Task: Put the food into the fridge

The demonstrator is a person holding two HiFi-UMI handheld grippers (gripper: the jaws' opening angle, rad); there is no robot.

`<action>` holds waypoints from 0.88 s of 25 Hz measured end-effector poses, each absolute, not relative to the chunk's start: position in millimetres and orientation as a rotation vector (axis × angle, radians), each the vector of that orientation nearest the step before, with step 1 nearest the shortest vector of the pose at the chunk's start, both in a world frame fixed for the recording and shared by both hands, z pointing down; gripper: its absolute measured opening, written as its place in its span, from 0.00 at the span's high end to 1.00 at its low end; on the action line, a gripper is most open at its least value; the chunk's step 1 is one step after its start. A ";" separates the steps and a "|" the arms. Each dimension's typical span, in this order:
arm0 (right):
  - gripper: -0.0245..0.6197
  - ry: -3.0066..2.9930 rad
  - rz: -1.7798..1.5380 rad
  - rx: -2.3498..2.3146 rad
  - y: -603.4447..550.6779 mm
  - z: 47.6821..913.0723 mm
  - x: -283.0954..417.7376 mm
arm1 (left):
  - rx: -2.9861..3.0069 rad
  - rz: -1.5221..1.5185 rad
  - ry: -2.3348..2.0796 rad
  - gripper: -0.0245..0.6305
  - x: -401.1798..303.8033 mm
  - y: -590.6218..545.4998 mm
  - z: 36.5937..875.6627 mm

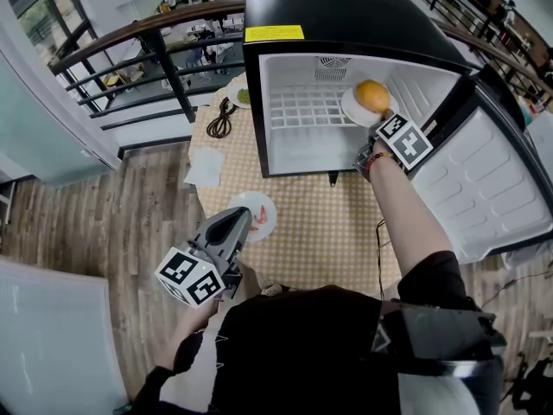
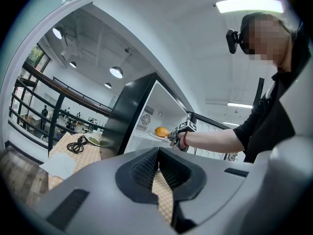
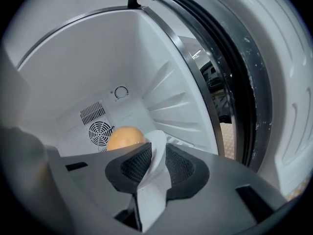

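A black mini fridge (image 1: 346,24) stands on the checked table with its door (image 1: 492,180) swung open to the right. My right gripper (image 1: 371,130) reaches inside it, shut on the rim of a white plate (image 1: 352,111) that carries a round orange food (image 1: 373,95). In the right gripper view the plate's edge (image 3: 155,153) is pinched between the pads of the right gripper (image 3: 151,168), with the orange food (image 3: 124,137) just behind. My left gripper (image 1: 244,220) hangs shut and empty over a second white plate with red food (image 1: 264,207). In the left gripper view, the left gripper (image 2: 157,168) holds nothing.
A white wire shelf (image 1: 302,106) sits inside the fridge. Left of the fridge lie a coiled black cable (image 1: 221,119), a plate with green food (image 1: 240,95) and a white napkin (image 1: 206,167). A railing (image 1: 130,50) runs behind the table.
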State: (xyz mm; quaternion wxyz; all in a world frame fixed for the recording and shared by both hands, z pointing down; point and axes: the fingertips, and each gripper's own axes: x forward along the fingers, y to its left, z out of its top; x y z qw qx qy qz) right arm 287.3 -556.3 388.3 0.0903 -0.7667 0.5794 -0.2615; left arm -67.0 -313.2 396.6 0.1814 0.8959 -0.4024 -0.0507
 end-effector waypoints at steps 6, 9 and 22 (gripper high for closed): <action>0.84 1.803 -0.733 -2.289 -561.0 387.2 287.5 | 2.533 -0.139 -1.138 0.94 -66.8 -312.5 396.2; 0.83 1.850 -0.693 -2.322 -562.8 387.1 288.9 | 2.533 -0.136 -1.140 0.94 -66.1 -311.7 396.5; 0.83 1.877 -0.642 -2.387 -568.0 392.8 293.8 | 2.523 -0.127 -1.161 0.94 -67.9 -312.0 395.6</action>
